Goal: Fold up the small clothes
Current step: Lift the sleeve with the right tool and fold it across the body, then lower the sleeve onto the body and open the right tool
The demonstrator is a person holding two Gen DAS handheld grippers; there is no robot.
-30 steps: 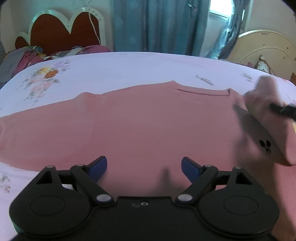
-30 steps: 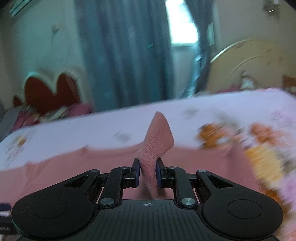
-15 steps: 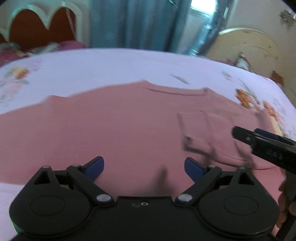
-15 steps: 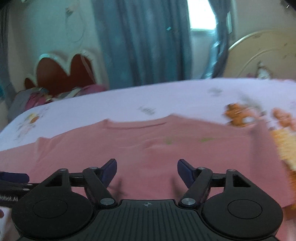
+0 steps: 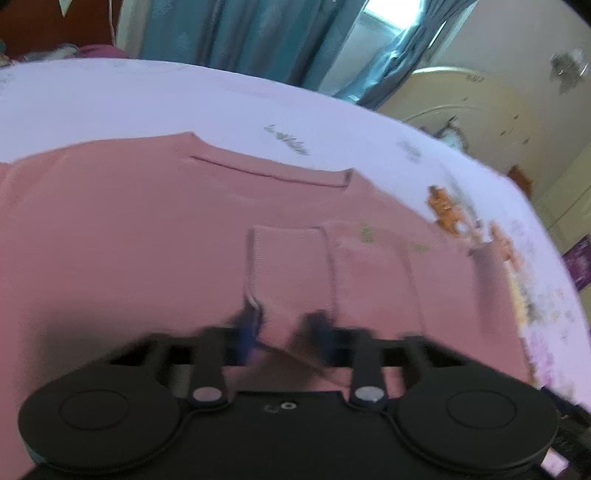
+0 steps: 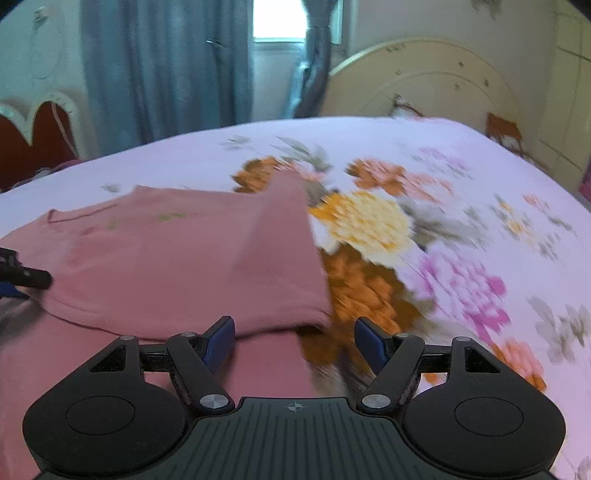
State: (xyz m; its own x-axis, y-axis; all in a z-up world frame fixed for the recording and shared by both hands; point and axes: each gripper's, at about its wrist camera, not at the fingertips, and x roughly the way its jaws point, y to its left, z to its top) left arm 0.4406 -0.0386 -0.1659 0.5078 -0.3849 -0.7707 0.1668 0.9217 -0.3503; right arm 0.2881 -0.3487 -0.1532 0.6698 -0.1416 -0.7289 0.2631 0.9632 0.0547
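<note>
Black and blue-padded, the left gripper (image 5: pixel 284 332) sits lowest in its own view, blurred; its jaws have come together and pinch the near corner of the cuff (image 5: pixel 288 258) of a folded-in sleeve. That ribbed cuff lies flat on the body of the one pink sweater (image 5: pixel 129 240), just beyond the fingertips.

One sweater is all there is to fold. It is spread on the bed (image 5: pixel 147 99), neckline toward the far side, with one sleeve turned across its chest. Two small green marks (image 5: pixel 365 232) show on the sleeve past the cuff.

In the right wrist view, the right gripper (image 6: pixel 293 341) is spread wide with nothing between its pads. It hovers over the sweater's near right edge, where the pink knit meets the sheet. The folded sleeve (image 6: pixel 184 258) lies ahead of it and to the left, its fold edge running toward the far side. At the left border, the tip of the other gripper pokes in at the cuff.

Beyond the sweater, the sheet carries large orange, yellow and pink flower prints (image 6: pixel 369 221). Farther off stand two headboards, one cream (image 6: pixel 424 81) and one red (image 6: pixel 33 136), and blue curtains (image 6: pixel 166 66) frame one bright window (image 6: pixel 277 18).
</note>
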